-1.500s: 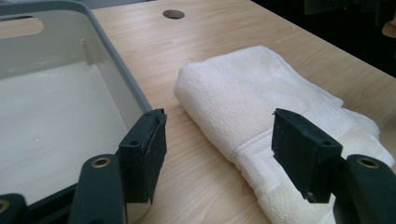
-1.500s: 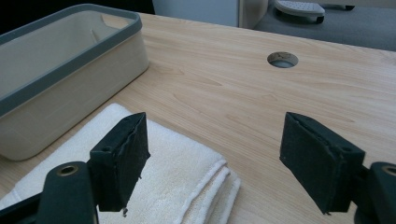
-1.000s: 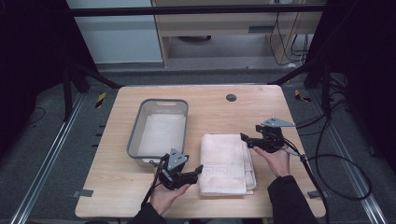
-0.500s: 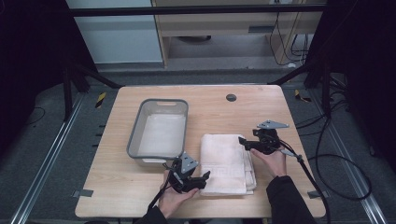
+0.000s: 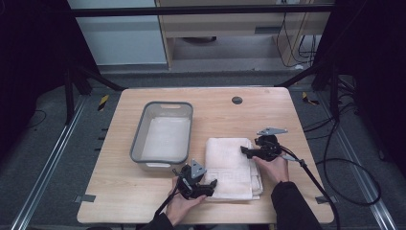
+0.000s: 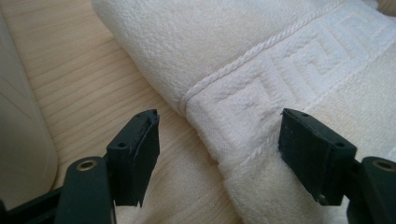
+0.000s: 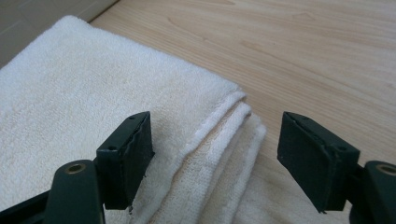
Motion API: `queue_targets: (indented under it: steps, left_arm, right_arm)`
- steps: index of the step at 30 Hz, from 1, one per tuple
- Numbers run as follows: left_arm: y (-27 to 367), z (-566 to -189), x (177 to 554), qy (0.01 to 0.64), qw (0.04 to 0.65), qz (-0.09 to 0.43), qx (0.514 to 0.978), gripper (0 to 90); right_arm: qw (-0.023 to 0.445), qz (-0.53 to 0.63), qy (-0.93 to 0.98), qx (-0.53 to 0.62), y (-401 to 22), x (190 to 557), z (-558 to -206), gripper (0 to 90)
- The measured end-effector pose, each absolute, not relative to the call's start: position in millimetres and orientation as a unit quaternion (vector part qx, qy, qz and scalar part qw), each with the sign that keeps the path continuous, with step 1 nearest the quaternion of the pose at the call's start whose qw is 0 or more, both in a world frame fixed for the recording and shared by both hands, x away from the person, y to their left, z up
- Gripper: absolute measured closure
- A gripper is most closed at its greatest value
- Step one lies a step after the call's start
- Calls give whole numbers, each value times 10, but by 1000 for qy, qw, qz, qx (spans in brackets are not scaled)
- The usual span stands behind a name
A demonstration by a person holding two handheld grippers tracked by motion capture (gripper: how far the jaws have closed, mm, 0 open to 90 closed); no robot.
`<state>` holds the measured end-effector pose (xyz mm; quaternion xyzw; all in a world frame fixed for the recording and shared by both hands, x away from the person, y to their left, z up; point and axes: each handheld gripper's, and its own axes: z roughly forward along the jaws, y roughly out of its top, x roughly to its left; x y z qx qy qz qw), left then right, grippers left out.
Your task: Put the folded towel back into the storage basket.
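Wooden worktop, square, carrying 2 things: a grey tub left of centre and a folded white towel just beside it, toward the near edge and right of centre. Towel lying flat in a stack of several layers, key-pattern band across its near part. Compared with a second ago: both hand-held grippers lower and closer to the towel. Left hand-held gripper now at the towel's near left corner, jaws apart and just opened wider, straddling the folded edge without pressing on it. Right hand-held gripper at the towel's right edge, toward the far corner, jaws apart, layered edge between them, nothing clamped. Probably a 2-point grasp about to begin, with closing on both edges still to come; tub likely the destination.
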<state>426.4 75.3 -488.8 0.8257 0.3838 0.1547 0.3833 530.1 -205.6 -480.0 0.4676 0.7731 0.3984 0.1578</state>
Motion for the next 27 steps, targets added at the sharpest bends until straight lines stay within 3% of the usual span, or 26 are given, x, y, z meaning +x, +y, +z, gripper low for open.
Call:
queue_targets:
  steps: [19,20,27]
  left_arm:
    - [733,-4972,4360,399,374,115,829,281]
    - [733,-4970,4367,399,371,114,831,282]
    - [735,-4968,4405,404,369,94,832,314]
  right_arm:
    - [97,389,766,503,-2029,5356,-4960,320]
    - [83,390,764,507,-2038,5368,-4966,367]
    - [55,395,760,512,-2046,5380,-4963,461]
